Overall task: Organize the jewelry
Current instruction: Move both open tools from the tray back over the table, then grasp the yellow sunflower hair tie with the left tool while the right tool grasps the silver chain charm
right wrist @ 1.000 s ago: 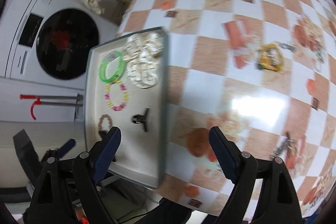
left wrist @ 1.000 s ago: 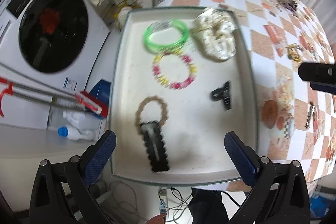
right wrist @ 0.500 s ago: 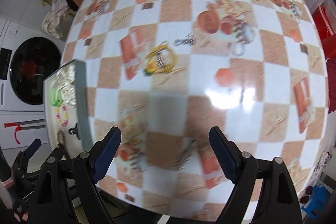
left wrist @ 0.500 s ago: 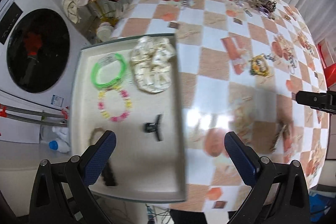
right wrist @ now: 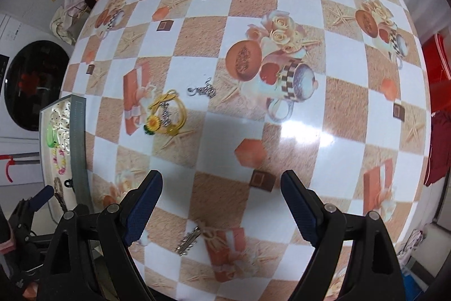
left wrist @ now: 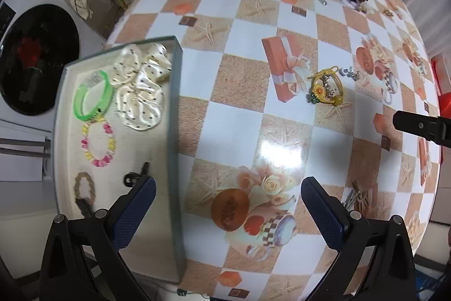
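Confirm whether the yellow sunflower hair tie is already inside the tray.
No, the yellow sunflower hair tie lies on the checkered tablecloth, well apart from the tray.

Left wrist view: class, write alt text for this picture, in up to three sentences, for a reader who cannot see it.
An open left gripper hangs empty over a checked tablecloth, beside a shallow tray at the left. The tray holds a green bangle, a cream scrunchie and a beaded bracelet. More jewelry lies loose on the cloth.
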A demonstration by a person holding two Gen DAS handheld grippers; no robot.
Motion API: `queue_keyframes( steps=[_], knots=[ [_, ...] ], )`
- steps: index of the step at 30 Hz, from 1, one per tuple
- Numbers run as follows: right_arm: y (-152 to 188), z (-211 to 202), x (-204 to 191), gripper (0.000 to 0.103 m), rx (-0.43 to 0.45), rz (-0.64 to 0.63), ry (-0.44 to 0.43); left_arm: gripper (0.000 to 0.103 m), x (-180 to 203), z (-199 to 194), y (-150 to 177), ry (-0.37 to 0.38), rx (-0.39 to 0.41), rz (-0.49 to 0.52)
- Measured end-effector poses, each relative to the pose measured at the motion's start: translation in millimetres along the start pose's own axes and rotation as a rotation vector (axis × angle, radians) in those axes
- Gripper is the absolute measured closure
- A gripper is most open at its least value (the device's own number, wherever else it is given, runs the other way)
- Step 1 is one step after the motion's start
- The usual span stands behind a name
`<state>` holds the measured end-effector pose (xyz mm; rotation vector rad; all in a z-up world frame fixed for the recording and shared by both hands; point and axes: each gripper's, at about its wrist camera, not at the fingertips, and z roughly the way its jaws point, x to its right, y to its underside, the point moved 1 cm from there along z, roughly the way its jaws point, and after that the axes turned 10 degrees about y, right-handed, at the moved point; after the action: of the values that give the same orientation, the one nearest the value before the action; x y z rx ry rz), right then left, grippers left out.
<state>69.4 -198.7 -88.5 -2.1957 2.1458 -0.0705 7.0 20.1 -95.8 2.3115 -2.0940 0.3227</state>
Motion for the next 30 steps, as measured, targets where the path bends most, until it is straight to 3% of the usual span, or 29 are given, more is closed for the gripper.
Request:
queue_keyframes(
  steps=[9, 12, 19, 25, 30],
  knots=[
    [-17.2, 18.8, 0.9, 0.015, 0.023, -0.082, 0.023, 0.005, 15.8, 24.4, -19.6, 0.024, 0.017, -0.013],
    [-23.6, 23.6, -1.9, 0.021, 0.048, -0.117, 0.027, 0.005, 20.6, 28.6, -26.0, 0.046, 0.039, -0.009],
    [-38.5, 34.7, -11.8, 0.036, 0.105, -0.196, 0.016, 0.030, 34.3, 46.5, -41.1, 0.105, 0.059, 0.030],
    [-45.1, 45.0, -23.8, 0.037, 0.146, -0.268, 0.012, 0.031, 44.8, 59.8, -50.9, 0.181, 0.078, 0.050],
    [-48.4, 49.8, -25.4, 0.042, 0.178, -0.290, 0.025, 0.031, 51.5, 70.1, -56.4, 0.201, 0.085, 0.066]
  ],
)
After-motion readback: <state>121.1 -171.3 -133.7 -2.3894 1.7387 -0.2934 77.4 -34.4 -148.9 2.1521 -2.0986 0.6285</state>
